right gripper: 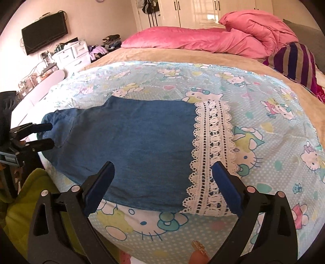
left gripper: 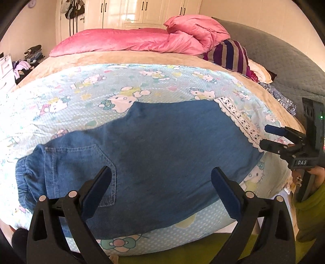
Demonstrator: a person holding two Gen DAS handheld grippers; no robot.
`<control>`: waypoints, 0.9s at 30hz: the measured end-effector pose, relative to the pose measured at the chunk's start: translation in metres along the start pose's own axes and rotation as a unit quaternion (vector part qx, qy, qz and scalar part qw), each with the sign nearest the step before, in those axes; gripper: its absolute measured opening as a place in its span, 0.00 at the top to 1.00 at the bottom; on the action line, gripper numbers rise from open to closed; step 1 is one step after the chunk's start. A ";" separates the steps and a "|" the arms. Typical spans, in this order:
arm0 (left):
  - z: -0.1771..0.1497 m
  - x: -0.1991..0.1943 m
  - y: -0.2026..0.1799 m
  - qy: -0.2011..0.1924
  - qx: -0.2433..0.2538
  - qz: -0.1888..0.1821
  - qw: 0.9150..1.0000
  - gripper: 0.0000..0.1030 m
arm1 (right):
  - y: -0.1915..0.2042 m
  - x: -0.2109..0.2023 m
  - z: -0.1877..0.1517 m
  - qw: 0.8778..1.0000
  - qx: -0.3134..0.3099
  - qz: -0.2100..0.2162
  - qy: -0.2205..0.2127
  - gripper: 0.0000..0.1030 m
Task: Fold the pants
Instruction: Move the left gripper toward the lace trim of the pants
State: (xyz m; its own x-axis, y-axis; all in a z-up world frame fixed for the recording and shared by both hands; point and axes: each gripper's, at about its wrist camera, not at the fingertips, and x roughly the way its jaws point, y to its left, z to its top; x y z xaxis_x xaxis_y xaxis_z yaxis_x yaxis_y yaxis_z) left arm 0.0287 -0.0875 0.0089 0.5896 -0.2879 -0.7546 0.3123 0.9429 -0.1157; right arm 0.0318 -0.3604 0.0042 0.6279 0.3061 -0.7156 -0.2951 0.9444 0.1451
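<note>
One pair of denim pants (left gripper: 158,146) lies flat near the bed's front edge (left gripper: 182,241), long axis along that edge: waistband toward the left gripper (left gripper: 161,192), lace hem (right gripper: 211,160) toward the right gripper (right gripper: 163,187). Both claws spread wide, holding nothing, hovering above the near side.

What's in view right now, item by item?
pants: one, blue denim, flat on the cartoon sheet, waist left
lace hem: one, white, right end of pants
cartoon sheet: one, pale blue, over the bed
quilt: one, pink, far end of bed
striped cushion: one, purple and grey, far right
wardrobe: one, cream, back wall
television: one, black, left wall
left gripper: open, over pocket side
right gripper: open, over hem side
</note>
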 end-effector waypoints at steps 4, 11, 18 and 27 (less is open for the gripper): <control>0.009 0.003 -0.009 0.002 0.010 0.003 1.000 0.05 | -0.005 -0.005 0.000 1.000 0.005 -0.005 -0.009 0.12; 0.024 0.013 -0.025 0.006 0.030 0.003 1.000 0.05 | -0.016 -0.013 -0.001 1.000 0.012 -0.015 -0.019 0.12; 0.044 0.031 -0.042 0.011 0.049 0.000 0.999 0.05 | -0.028 -0.014 -0.006 0.999 0.024 -0.019 -0.019 0.12; 0.080 0.066 -0.067 0.013 0.089 -0.018 0.996 0.05 | -0.042 -0.008 -0.014 0.999 0.048 -0.015 -0.013 0.12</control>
State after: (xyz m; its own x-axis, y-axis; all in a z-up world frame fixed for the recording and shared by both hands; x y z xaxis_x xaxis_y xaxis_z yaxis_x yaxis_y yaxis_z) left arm 0.1057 -0.1832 0.0186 0.5567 -0.3146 -0.7688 0.4612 0.8868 -0.0290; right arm 0.0292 -0.4045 -0.0062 0.6545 0.2792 -0.7026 -0.2064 0.9600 0.1892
